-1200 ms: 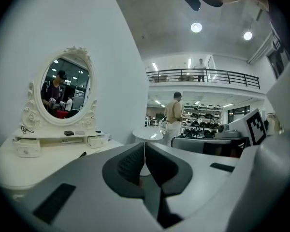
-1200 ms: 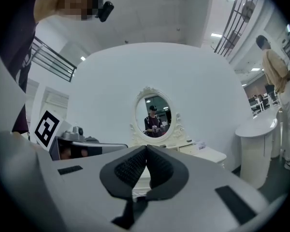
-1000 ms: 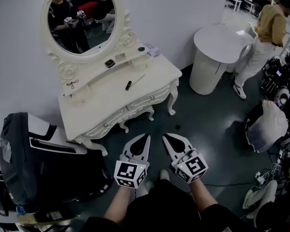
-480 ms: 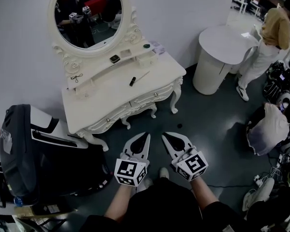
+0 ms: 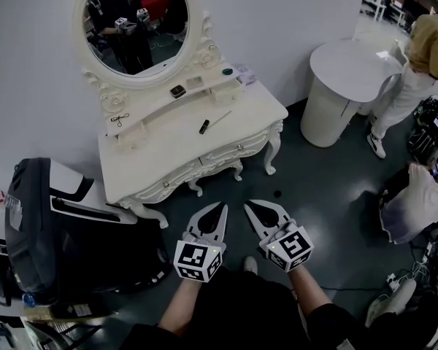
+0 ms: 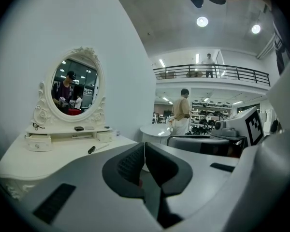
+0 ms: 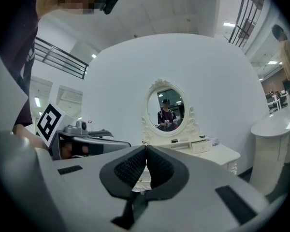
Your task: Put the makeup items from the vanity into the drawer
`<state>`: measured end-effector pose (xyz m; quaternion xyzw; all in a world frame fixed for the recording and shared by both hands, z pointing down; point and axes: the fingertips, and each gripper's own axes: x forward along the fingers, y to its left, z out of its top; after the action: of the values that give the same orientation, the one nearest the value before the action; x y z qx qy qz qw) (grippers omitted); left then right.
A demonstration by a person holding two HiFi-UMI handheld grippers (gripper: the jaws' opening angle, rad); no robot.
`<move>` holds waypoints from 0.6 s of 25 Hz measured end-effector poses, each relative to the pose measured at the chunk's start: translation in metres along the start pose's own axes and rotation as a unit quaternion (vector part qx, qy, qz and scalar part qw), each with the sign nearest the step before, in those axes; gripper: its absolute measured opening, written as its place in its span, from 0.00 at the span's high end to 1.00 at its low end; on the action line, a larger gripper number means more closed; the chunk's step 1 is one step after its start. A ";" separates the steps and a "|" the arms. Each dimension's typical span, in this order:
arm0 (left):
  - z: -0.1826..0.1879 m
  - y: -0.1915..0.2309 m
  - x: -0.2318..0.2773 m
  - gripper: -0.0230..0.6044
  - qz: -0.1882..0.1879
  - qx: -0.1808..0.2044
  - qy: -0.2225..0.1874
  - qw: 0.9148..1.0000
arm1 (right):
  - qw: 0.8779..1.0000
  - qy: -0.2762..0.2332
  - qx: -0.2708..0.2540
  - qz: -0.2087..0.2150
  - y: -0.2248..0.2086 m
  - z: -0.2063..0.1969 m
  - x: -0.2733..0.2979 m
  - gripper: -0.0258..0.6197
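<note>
A white vanity [image 5: 160,159] with an oval mirror [image 5: 135,24] stands ahead of me, its front drawers [image 5: 226,152] shut. On its top lie a small black tube [image 5: 204,126] and a thin stick-like item [image 5: 220,119]. The raised shelf carries a dark compact [image 5: 177,91], a round dark-green pot [image 5: 227,71], a pale packet [image 5: 244,74] and a small scissor-like tool [image 5: 119,119]. My left gripper [image 5: 220,207] and right gripper [image 5: 250,207] hover side by side over the floor, well short of the vanity, both shut and empty. The left gripper view shows the black tube [image 6: 91,149] beyond the left gripper [image 6: 144,146]; the right gripper [image 7: 146,149] faces the mirror [image 7: 166,108].
A round white pedestal table [image 5: 350,68] stands right of the vanity, with a person in a tan top [image 5: 423,49] beside it. A black and white seat-like unit [image 5: 51,232] sits at my left. Bags and cables [image 5: 416,203] crowd the right. A small dark spot [image 5: 277,193] lies on the floor.
The vanity and the round table have drifted to the right in the head view. Both grippers keep the same place and stay shut.
</note>
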<state>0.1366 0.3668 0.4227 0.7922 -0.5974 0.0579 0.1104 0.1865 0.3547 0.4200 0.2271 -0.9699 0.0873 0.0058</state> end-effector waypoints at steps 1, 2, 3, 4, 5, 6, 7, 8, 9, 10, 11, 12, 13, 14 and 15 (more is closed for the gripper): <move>-0.001 0.002 0.002 0.94 0.001 0.000 0.002 1.000 | 1.000 0.000 0.002 0.002 -0.002 -0.001 0.002 0.92; -0.001 0.004 0.004 0.94 0.002 -0.001 0.003 1.000 | 1.000 0.001 0.005 0.003 -0.004 -0.001 0.005 0.92; -0.002 0.007 0.006 0.94 0.003 -0.002 0.005 1.000 | 1.000 0.002 0.008 0.004 -0.005 -0.001 0.009 0.92; -0.002 0.011 0.007 0.94 0.004 -0.003 0.006 1.000 | 1.000 0.003 0.010 0.005 -0.007 -0.002 0.013 0.92; -0.002 0.015 0.009 0.94 0.005 -0.004 0.006 1.000 | 1.000 0.005 0.011 0.006 -0.008 -0.003 0.018 0.92; -0.002 0.020 0.011 0.94 0.005 -0.005 0.006 1.000 | 1.000 0.007 0.011 0.007 -0.009 -0.004 0.024 0.92; -0.002 0.025 0.013 0.94 0.005 -0.006 0.005 1.000 | 1.000 0.008 0.010 0.008 -0.011 -0.005 0.029 0.92; -0.002 0.031 0.016 0.94 0.005 -0.007 0.005 1.000 | 1.000 0.010 0.009 0.008 -0.012 -0.005 0.035 0.92; -0.002 0.037 0.019 0.94 0.004 -0.008 0.005 1.000 | 1.000 0.012 0.009 0.007 -0.014 -0.006 0.041 0.92; -0.002 0.043 0.023 0.94 0.003 -0.009 0.005 1.000 | 1.000 0.013 0.009 0.006 -0.016 -0.005 0.047 0.92; -0.001 0.049 0.027 0.94 0.002 -0.011 0.006 1.000 | 1.000 0.014 0.008 0.005 -0.018 -0.005 0.054 0.92; 0.000 0.055 0.032 0.94 -0.001 -0.012 0.006 1.000 | 1.000 0.015 0.008 0.004 -0.021 -0.005 0.060 0.92; 0.001 0.061 0.036 0.94 -0.004 -0.012 0.006 1.000 | 1.000 0.016 0.008 0.002 -0.025 -0.005 0.067 0.92; 0.002 0.067 0.042 0.94 -0.007 -0.012 0.006 1.000 | 1.000 0.018 0.008 0.000 -0.029 -0.005 0.075 0.92; 0.003 0.073 0.047 0.94 -0.010 -0.013 0.006 1.000 | 1.000 0.018 0.009 -0.003 -0.033 -0.005 0.083 0.92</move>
<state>0.0792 0.3032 0.4375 0.7963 -0.5895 0.0538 0.1243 0.1266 0.2904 0.4341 0.2280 -0.9682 0.1005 0.0216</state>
